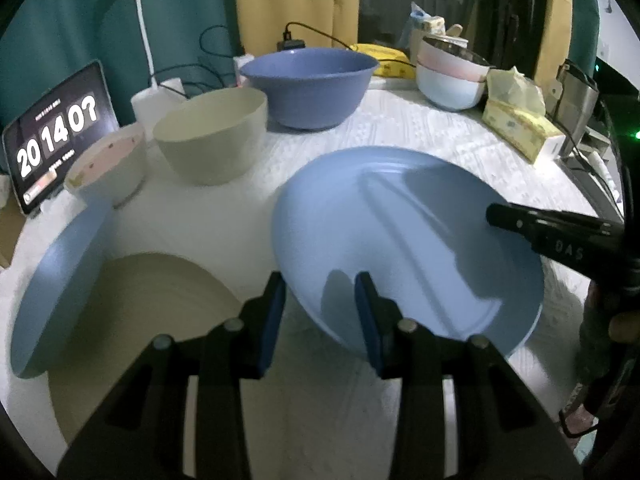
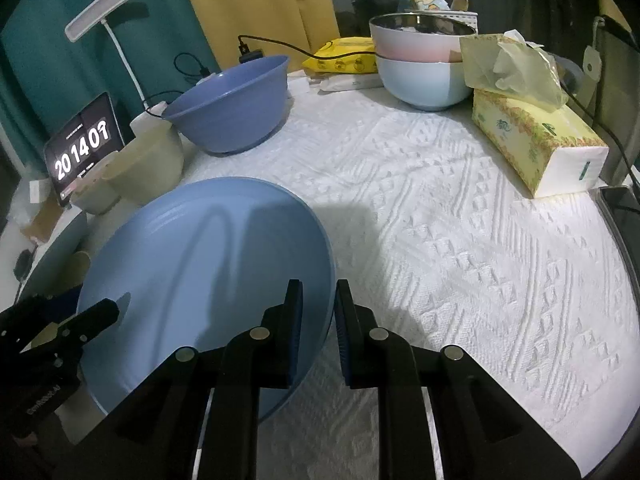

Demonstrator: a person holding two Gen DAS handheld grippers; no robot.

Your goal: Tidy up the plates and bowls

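From the left wrist, the left hand-held gripper has its jaws apart, straddling the near rim of a blue plate without pinching it; the plate is tilted above the white-clothed bench. The right hand-held gripper reaches in over the plate's right edge. A second blue plate stands on edge at the left, over a beige plate. Behind are a small pink-lined bowl, a beige bowl, a blue bowl and two stacked bowls. From the right wrist, the right gripper is clenched on the blue plate's right rim, which passes between its pads; the left gripper sits at the plate's left edge. A tissue box lies at the right.
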